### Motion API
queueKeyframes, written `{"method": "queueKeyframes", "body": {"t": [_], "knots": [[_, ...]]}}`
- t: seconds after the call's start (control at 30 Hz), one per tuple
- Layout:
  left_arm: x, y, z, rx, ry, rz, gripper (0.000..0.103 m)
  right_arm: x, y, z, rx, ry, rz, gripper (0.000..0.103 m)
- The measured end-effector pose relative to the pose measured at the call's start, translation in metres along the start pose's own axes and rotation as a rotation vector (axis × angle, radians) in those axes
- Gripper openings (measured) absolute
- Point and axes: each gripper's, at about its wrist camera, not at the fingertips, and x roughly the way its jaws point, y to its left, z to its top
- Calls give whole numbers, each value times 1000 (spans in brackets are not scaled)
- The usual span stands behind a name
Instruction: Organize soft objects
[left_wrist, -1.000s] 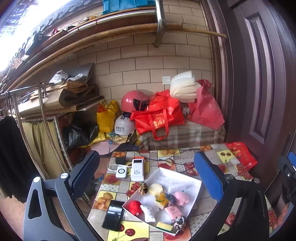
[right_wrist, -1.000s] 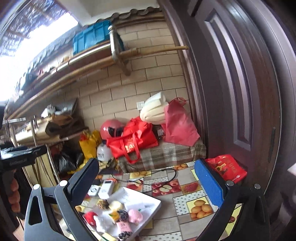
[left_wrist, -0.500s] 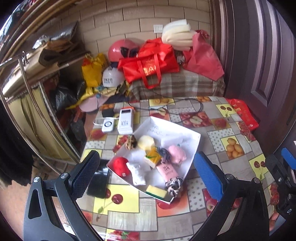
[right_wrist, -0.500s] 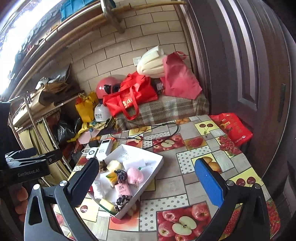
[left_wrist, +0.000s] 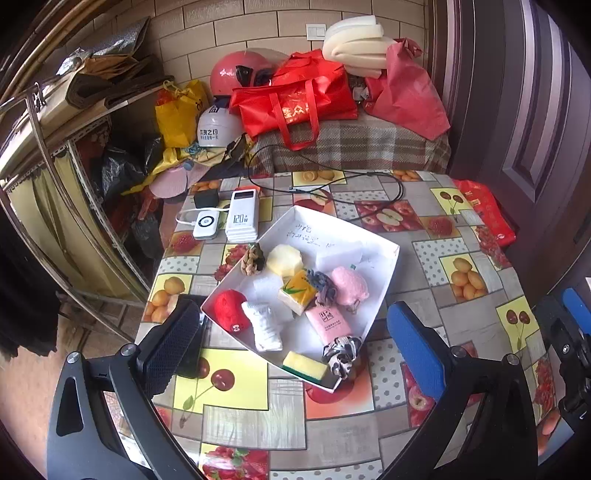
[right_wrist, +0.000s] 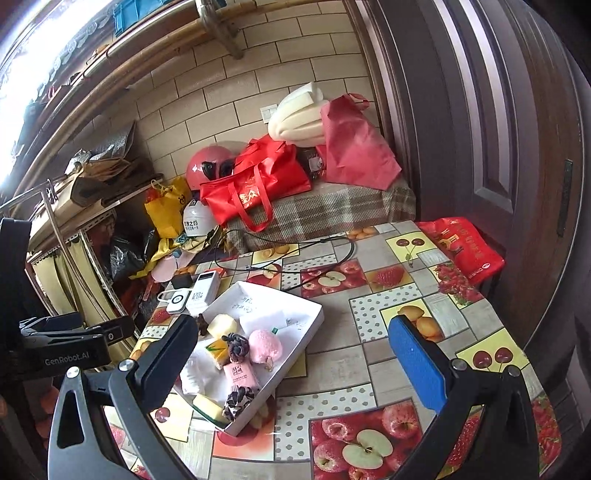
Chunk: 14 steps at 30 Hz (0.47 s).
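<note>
Ahead of the left gripper (left_wrist: 291, 343), fingers spread wide and empty: shallow white cardboard tray (left_wrist: 384, 284) of soft toys and sponges. Right gripper (right_wrist: 295, 362) likewise agape, tray ahead-left.

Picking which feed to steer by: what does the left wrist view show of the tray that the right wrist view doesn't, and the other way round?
Left wrist only: the red plush, hidden behind a finger in the right view, and the black phone beside the white tray. Right wrist only: the left tongs' body off to the side. Both: the pink plush, the pink packet and the yellow sponge. Both tongs are open, holding nothing.
</note>
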Motion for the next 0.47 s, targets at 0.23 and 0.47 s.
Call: {"method": "queueKeyframes", "body": {"t": [0.23,0.47], "knots": [[0,0,-2,0,5,2,103,1,-2,-1,-3,8,15,103],[0,-2,-9,-1,21,1,103,1,3,-3,-19,7,36,103]]}}
